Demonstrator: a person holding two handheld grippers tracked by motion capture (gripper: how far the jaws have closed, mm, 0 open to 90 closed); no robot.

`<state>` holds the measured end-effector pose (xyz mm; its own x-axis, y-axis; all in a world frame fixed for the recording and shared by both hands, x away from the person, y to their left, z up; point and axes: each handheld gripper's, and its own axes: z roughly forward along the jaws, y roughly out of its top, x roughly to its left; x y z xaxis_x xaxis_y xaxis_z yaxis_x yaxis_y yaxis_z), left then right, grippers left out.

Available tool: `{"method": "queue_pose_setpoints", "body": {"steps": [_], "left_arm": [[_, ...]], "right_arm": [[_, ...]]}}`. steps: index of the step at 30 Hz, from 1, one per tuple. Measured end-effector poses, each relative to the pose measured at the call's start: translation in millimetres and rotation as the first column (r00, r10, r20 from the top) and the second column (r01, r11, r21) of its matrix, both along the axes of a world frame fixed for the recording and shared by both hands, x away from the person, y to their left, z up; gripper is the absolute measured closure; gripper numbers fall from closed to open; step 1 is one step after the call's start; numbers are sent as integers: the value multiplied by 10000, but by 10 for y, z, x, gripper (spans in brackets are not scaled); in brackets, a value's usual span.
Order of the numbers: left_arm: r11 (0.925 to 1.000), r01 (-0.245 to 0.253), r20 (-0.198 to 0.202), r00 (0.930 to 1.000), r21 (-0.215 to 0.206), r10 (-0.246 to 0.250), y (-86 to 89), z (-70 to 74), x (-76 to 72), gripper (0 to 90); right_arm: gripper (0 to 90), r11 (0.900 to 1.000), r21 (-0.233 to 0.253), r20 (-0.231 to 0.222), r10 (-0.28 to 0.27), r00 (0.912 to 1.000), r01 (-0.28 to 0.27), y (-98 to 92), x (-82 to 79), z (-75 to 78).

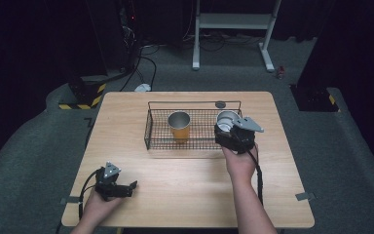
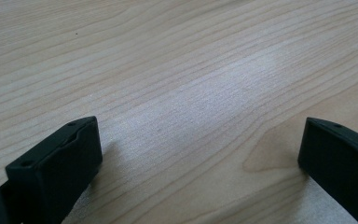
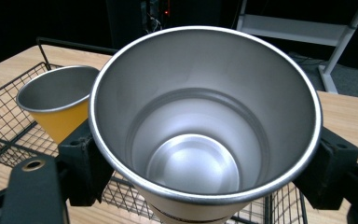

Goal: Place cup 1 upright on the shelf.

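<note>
Right claw (image 3: pixel 200 158) grips steel cup (image 3: pixel 205 116) over wire basket (image 1: pixel 156 131); cup's label unreadable. Left claw (image 2: pixel 200 154) wide, empty.

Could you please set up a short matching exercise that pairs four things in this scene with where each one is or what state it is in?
Things
1. orange cup
2. steel cup
3. left gripper
4. wire basket

Places or states
A. open, low over bare wood at the table's near left
B. on the table, towards its far side
C. clamped between the right gripper's jaws, at the basket's right end
D. standing upright inside the basket

Pairs: 1-D, 2-C, 3-A, 4-B
</note>
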<state>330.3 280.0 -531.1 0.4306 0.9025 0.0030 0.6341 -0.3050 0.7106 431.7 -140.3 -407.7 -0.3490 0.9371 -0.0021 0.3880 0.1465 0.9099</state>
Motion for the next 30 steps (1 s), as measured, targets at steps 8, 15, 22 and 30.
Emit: {"method": "queue_pose_setpoints", "body": {"steps": [8, 15, 22, 30], "left_arm": [[10000, 5, 4, 10000, 4, -5, 1, 0, 0, 0], [10000, 15, 13, 10000, 11, -15, 2, 0, 0, 0], [10000, 49, 28, 10000, 58, -49, 5, 1, 0, 0], [10000, 39, 24, 10000, 48, -39, 5, 1, -1, 0]], "right_arm": [[184, 10000, -71, -44, -59, 10000, 58, 90, 110, 27], [184, 9998, -196, -133, -62, 9999, 59, 144, 206, 14], [184, 9996, -263, -198, -102, 9998, 97, 209, 303, -3], [184, 9995, -269, -345, -172, 9993, 163, 231, 383, -40]]}}
